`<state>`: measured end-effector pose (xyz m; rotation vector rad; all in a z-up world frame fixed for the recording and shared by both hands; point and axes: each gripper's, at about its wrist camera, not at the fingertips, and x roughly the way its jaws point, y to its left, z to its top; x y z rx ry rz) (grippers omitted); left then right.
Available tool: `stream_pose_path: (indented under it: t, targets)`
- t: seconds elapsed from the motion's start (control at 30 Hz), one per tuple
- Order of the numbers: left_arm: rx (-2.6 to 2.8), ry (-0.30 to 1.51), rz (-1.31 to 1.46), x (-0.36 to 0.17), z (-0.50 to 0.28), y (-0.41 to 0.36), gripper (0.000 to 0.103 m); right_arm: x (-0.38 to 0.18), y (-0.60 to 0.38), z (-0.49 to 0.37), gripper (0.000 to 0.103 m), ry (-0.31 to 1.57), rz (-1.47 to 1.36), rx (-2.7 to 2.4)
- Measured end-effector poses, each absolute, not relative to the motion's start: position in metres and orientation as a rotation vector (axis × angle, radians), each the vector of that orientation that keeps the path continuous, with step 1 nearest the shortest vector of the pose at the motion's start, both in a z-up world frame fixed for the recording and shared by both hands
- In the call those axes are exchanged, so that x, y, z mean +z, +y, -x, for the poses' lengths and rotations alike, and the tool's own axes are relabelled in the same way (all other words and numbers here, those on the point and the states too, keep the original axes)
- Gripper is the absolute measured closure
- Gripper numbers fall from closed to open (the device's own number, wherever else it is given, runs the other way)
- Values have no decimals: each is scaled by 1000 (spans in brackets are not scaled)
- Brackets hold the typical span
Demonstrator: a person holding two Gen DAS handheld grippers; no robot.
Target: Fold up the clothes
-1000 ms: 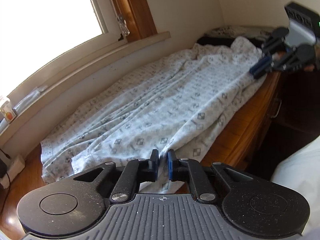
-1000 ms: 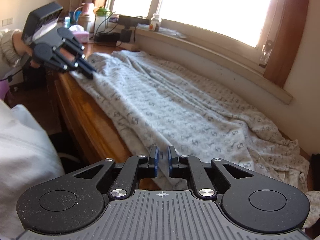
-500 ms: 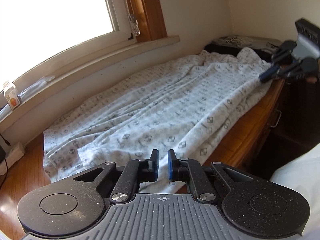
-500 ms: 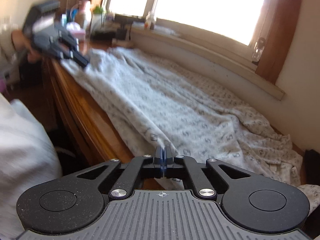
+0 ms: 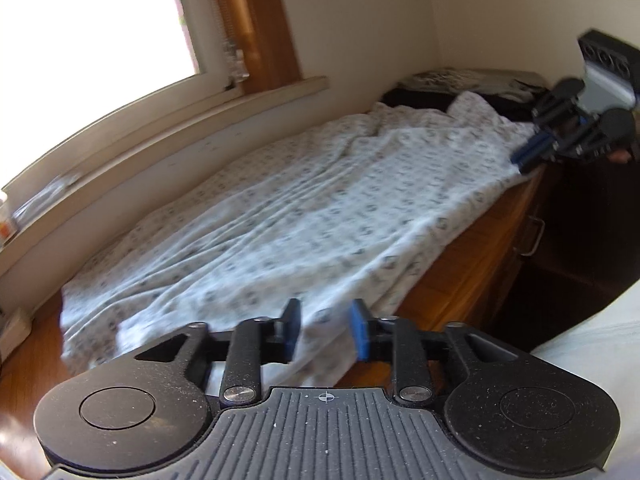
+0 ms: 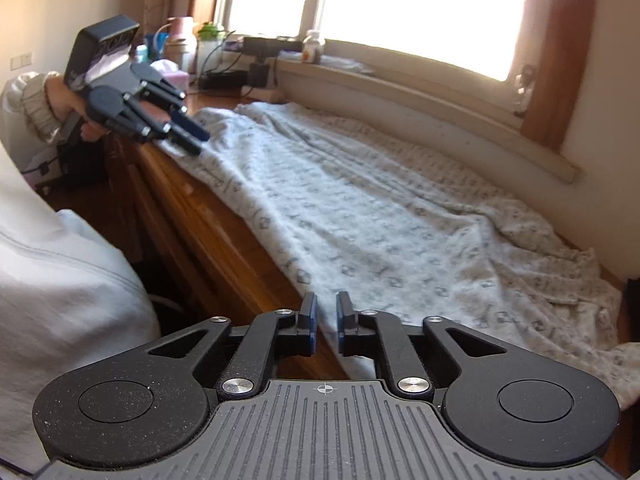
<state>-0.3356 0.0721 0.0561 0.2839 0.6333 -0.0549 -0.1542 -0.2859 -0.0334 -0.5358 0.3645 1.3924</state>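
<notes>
We record a white garment [image 5: 304,216] printed all over with small grey diamond motifs, lying on a reddish-brown wooden desk [image 5: 460,276]. We note both grippers are black with blue finger pads [image 6: 311,330], the window frame [image 6: 548,64] brown, the sleeve [image 6: 38,114] beige.

No text, label or number can be read in either view. The garment [image 5: 280,216] carries a repeated small square motif, not letters. A bottle [image 6: 313,46] on the sill [image 6: 400,88] has a label too small and blurred to make out. A small cross-hair mark [image 6: 325,389] sits on the gripper body; it is a symbol, not writing.
</notes>
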Motion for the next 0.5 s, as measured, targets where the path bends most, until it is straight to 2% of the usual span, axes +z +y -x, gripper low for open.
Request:
stream_pose_path:
  t: [0.1, 0.2, 0.43, 0.5]
  targets:
    - [-62, 646, -332, 46, 330, 61, 67, -33, -298, 147, 80, 365, 506, 1342]
    - [-66, 639, -340, 44, 332, 61, 101, -32, -311, 139, 78, 365, 476, 1292]
    - [-88, 667, -314, 52, 347, 65, 101, -48, -336, 105, 77, 421, 389, 1073]
    - [-86, 693, -314, 49, 348, 66, 93, -55, -341, 99, 77, 434, 365, 1037]
